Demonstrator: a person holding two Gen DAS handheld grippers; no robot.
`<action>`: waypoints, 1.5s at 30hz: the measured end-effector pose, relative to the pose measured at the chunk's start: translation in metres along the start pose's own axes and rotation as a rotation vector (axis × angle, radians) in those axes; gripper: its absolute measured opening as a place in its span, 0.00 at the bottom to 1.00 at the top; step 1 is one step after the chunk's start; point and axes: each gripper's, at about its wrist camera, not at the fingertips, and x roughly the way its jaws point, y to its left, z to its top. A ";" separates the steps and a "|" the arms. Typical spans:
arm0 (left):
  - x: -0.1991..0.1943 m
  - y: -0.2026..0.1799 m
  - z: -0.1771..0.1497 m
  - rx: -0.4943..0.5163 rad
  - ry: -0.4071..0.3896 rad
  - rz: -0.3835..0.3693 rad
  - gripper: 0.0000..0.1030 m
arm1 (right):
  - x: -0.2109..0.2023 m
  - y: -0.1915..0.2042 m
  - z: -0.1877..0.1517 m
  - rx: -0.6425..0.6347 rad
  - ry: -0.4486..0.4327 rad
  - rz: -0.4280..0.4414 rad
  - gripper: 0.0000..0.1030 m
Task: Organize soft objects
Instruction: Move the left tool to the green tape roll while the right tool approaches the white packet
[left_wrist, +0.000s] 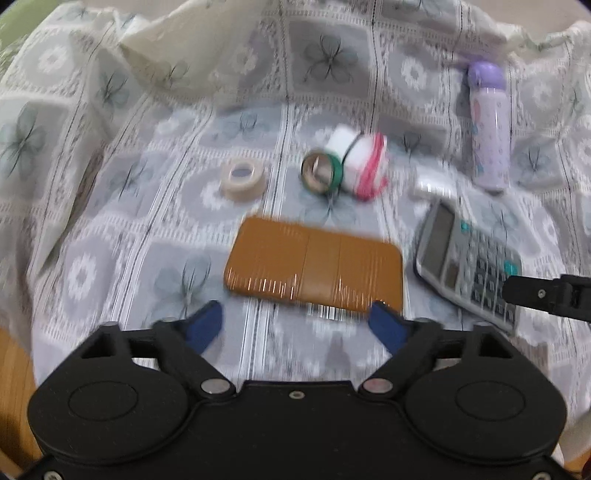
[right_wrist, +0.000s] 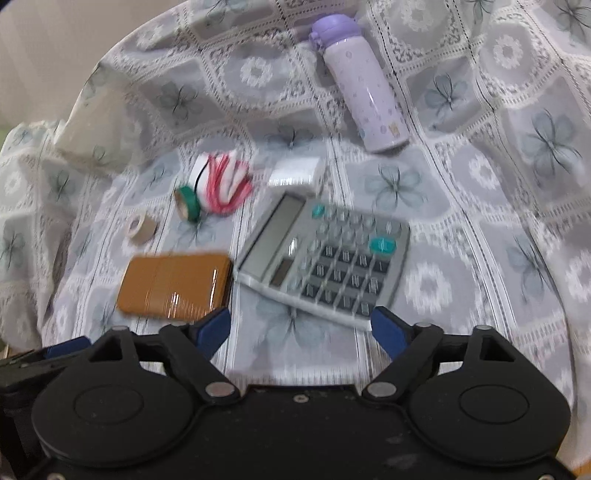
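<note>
Two tongs, the left tongs (left_wrist: 295, 325) and the right tongs (right_wrist: 301, 330), stand with jaws apart and empty above the near edge of the cloth-covered bench (left_wrist: 110, 229), nothing between their blue pads. Just beyond lie a brown wallet (left_wrist: 314, 264) and a calculator (right_wrist: 325, 258); farther off, two tape rolls (left_wrist: 243, 179), a red-and-white soft bundle (left_wrist: 364, 164), a small white box (right_wrist: 295, 171) and a lilac bottle (right_wrist: 360, 85). Nothing appears gathered or sorted, so the organizing seems hardly begun.
</note>
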 end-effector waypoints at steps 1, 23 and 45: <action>0.003 -0.001 0.005 0.006 -0.013 0.000 0.84 | 0.006 -0.001 0.008 0.004 -0.003 0.004 0.83; 0.078 -0.006 0.083 0.066 -0.080 0.106 0.85 | 0.130 0.007 0.106 -0.051 -0.060 -0.080 0.94; 0.137 -0.022 0.112 0.179 0.030 0.302 0.85 | 0.135 0.005 0.107 -0.023 -0.038 -0.045 0.94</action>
